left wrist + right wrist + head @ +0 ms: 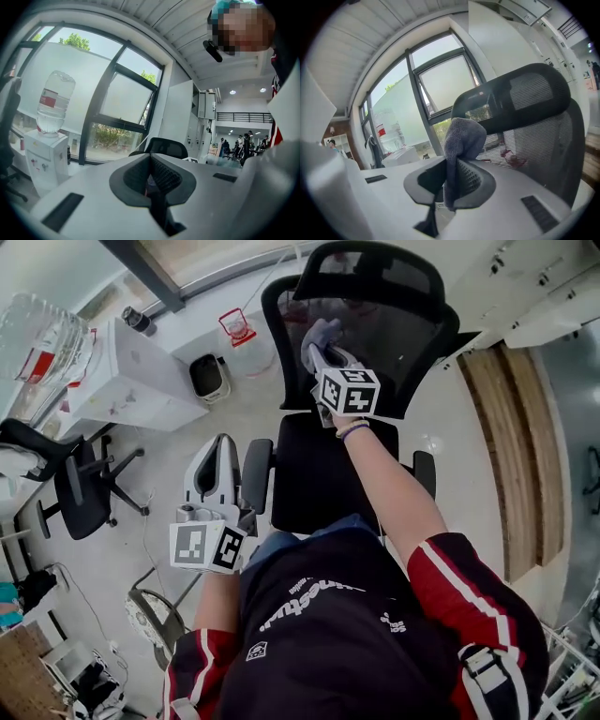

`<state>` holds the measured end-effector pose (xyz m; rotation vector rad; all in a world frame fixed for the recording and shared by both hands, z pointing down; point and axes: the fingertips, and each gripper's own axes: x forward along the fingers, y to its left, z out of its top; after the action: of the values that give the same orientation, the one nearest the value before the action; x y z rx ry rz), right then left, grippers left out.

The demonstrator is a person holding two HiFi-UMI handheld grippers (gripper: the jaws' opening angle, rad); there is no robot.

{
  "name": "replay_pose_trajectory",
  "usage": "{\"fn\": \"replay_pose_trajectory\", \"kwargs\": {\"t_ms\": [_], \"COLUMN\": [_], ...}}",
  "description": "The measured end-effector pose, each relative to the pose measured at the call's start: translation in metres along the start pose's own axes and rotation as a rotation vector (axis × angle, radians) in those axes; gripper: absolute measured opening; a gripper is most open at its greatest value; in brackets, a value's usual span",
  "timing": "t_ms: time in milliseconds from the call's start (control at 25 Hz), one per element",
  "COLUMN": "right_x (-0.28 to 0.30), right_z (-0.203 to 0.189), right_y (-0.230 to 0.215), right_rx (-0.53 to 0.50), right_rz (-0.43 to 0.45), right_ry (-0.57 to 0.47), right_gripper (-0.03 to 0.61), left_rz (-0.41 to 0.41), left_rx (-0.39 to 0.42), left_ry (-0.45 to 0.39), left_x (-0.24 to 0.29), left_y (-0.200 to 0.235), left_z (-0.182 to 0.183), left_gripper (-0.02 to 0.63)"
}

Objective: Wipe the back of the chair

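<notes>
Head view count: we count two grippers, one grey cloth, two black office chairs, and one water dispenser carrying one bottle.
Chairs: spare chair at the left edge; mesh chair at centre, with its backrest at upper centre.
Left gripper: lower left of centre, just beside the mesh chair's armrest, pointing up-frame. In its own view we see the jaws closed together on nothing.
Right gripper: the arm reaches forward to upper centre, with its striped sleeve at lower right. The jaws are clamped on the cloth, which is at the backrest mesh; we cannot tell whether it touches.
Room: pale floor, wooden strip at right, and large windows in the left gripper view.
</notes>
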<state>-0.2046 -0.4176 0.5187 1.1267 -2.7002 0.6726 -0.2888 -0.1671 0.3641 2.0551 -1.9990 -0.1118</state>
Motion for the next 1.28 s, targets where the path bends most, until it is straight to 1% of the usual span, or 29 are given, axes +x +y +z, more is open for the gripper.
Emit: {"fn": "replay_pose_trajectory", "kwargs": {"t_ms": [200, 400, 520, 680, 1000, 1280], "right_x": [-0.068, -0.126, -0.152, -0.180, -0.193, -0.167], "right_z": [-0.004, -0.011, -0.016, -0.016, -0.023, -0.028], "right_y": [-0.058, -0.120, -0.160, -0.217, -0.307, -0.361], "right_rx": [0.010, 0.026, 0.038, 0.062, 0.081, 0.069], "right_rz": [-0.071, -0.163, -0.223, -0.295, -0.410, -0.464], "right_ry": [-0.014, -0.021, -0.022, -0.017, 0.020, 0.066], "right_gripper": [0.061, 0.061, 0.061, 0.061, 0.061, 0.061], "left_rz": [-0.086, -0.163, -0.194, -0.214, -0.195, -0.141], "left_rx": [0.015, 0.019, 0.026, 0.034, 0.049, 0.053], "left_ry": [-0.001, 0.000, 0.004, 0.012, 0.038, 0.071], "left_x": [0.012, 0.024, 0.031, 0.043, 0.059, 0.073], "left_y": [-0.066, -0.119, -0.143, -0.169, -0.178, -0.162], "left_z": [-0.010, -0.022, -0.028, -0.030, -0.035, -0.048], "left_gripper": [0.023, 0.023, 0.023, 0.023, 0.023, 0.023]}}
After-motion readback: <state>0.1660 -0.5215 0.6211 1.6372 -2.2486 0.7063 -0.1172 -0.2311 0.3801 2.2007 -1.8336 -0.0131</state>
